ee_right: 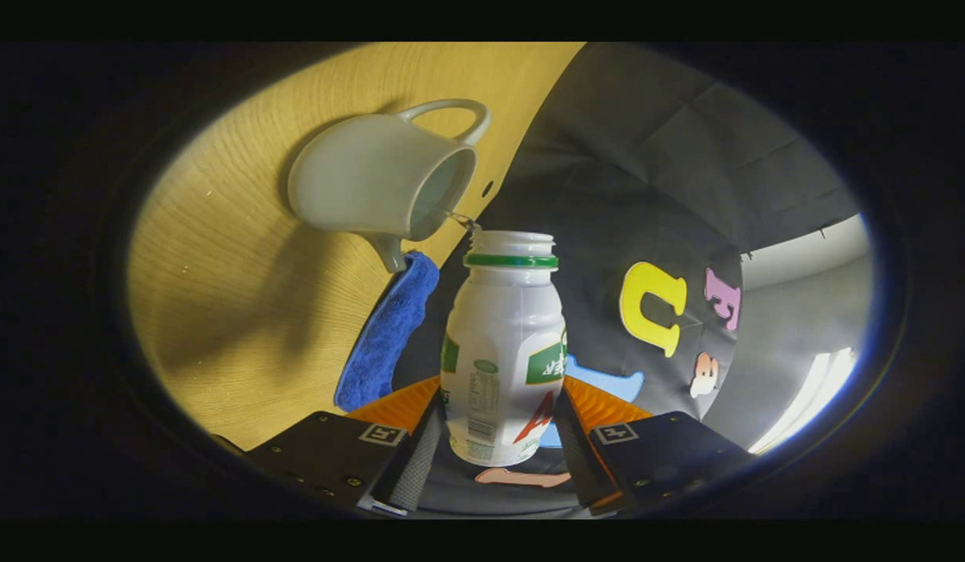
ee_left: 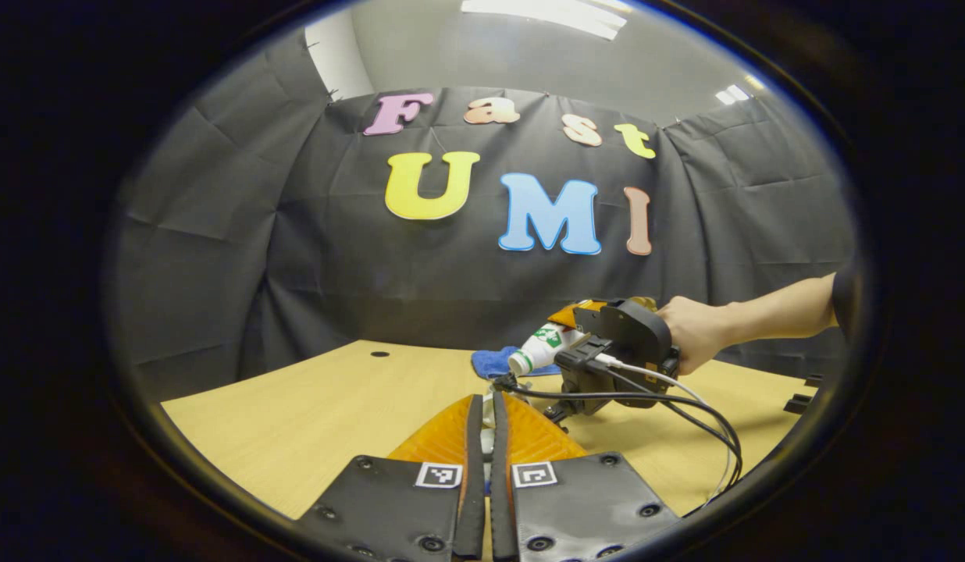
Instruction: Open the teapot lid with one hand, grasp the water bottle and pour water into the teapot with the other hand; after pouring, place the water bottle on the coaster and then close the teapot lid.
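Right gripper view: the right tongs (ee_right: pixel 502 437) clamped the water bottle (ee_right: pixel 504 351), its label unreadable, beside the teapot (ee_right: pixel 373 183); the left tongs (ee_left: pixel 486 437) were nearly closed, contents unclear.

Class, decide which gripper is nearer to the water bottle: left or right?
Right. The right gripper is clamped on the water bottle, tipped toward the teapot. The left gripper sits apart, nearer the table's front.

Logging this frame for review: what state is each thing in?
Teapot: lid off, mouth open.
Water bottle: uncapped, tilted toward the teapot, water leaving its mouth.
Right tool: shut on the water bottle.
Left tool: fingers nearly together; what they pinch is unclear.
Blue cloth: lying on the table.
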`<state>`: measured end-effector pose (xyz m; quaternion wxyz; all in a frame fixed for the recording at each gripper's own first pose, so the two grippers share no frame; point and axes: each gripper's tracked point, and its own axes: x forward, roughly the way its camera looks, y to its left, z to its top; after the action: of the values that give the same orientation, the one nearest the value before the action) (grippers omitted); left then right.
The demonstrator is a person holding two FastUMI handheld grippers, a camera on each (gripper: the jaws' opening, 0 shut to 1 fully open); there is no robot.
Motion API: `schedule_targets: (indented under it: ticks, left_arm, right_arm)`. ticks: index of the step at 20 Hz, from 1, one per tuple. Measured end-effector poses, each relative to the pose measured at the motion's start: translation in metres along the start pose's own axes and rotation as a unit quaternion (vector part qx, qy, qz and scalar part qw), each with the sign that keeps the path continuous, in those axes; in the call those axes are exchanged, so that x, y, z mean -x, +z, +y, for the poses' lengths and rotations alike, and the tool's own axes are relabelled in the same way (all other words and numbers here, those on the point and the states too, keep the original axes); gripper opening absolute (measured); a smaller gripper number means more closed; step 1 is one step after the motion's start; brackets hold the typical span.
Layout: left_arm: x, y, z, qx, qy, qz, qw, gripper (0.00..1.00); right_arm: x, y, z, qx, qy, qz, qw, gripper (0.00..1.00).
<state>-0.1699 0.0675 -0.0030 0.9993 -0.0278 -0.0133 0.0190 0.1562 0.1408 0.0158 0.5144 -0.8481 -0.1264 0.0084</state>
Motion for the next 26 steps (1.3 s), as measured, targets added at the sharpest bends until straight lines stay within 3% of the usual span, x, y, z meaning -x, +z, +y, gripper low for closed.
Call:
schedule_targets:
  ticks: [23,24,26]
  left_arm:
    - [0.0018,0.0027,0.0076,-0.005,0.011,-0.003,1.000,0.13]
    - [0.0027,0.0048,0.0084,-0.006,0.013,-0.006,1.000,0.09]
    - [0.0030,0.0056,0.0085,-0.007,0.014,-0.008,1.000,0.13]
  right_arm:
    - [-0.0018,-0.0011,-0.0055,0.065,-0.015,-0.022,0.998,0.72]
    - [-0.0018,-0.0009,-0.0054,0.065,-0.015,-0.022,0.997,0.72]
    - [-0.0017,-0.0012,-0.0054,0.069,-0.017,-0.023,0.997,0.72]
